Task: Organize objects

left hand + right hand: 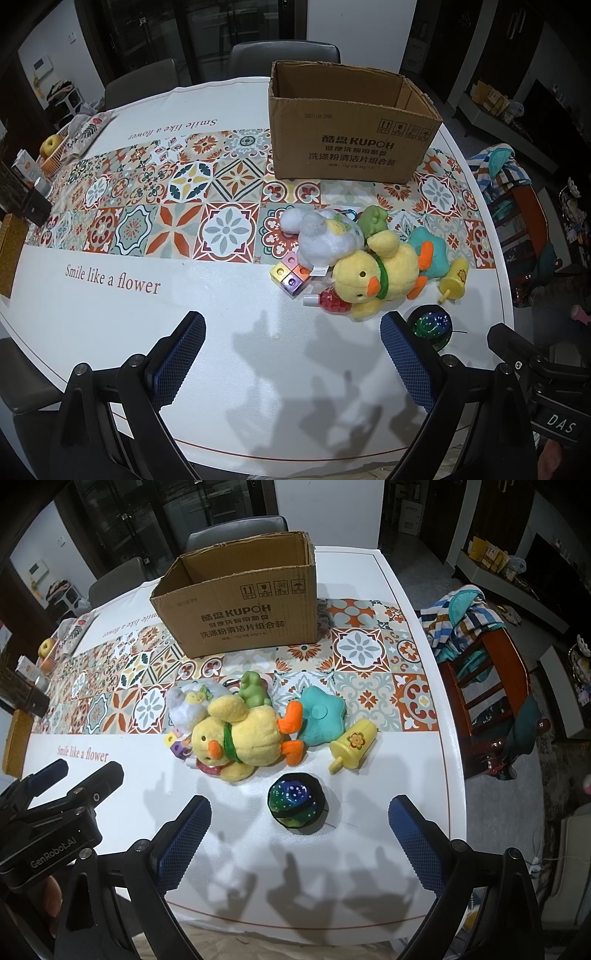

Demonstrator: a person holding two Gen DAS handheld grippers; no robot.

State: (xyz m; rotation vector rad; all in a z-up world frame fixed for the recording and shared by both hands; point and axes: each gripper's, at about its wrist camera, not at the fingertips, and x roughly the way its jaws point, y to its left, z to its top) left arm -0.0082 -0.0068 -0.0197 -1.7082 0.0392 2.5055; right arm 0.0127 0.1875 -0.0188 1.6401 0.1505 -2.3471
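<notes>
While the cardboard box (240, 602) shows nothing inside, my left gripper (291, 354) and right gripper (301, 834) hover wide open, empty. Plush duck (240, 738), star (321, 716) and dark ball (297, 803) lie unsorted before that box.

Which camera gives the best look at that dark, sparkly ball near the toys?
The right wrist view: the ball lies whole and unobstructed on the table, between the open tool's fingers. In the left wrist view the ball sits off to the right, partly hidden behind one finger of that tool.
</notes>
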